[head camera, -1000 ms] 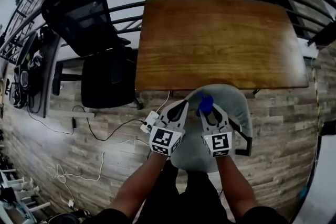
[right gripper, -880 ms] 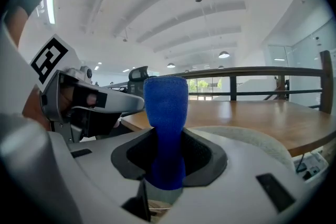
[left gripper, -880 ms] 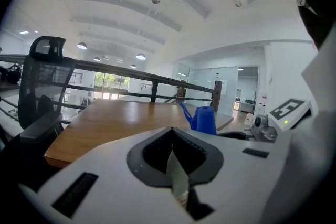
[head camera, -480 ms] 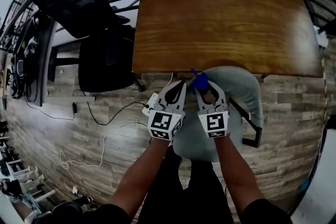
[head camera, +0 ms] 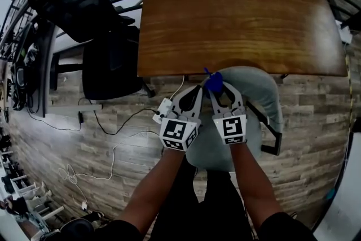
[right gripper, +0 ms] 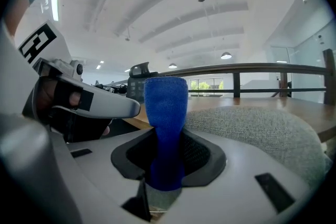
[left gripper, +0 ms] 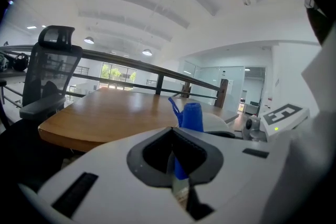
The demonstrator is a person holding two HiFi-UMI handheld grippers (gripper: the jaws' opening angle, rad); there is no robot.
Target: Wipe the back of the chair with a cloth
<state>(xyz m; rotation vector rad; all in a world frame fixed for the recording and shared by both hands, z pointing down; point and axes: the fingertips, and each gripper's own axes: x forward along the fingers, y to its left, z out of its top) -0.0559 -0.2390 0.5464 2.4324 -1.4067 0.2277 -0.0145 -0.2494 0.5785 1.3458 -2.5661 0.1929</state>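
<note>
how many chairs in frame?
2. A grey chair pushed up to the table's near edge, straight below the camera; a black office chair left of the table. Others may sit out of frame.

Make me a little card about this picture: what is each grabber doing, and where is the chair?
Right gripper: shut on the blue cloth
Left gripper: shut, holding nothing
Grey chair: right under both grippers, tucked against the wooden table
Cloth: over the chair's back; touching it, cannot tell
Black chair: left of the table
</note>
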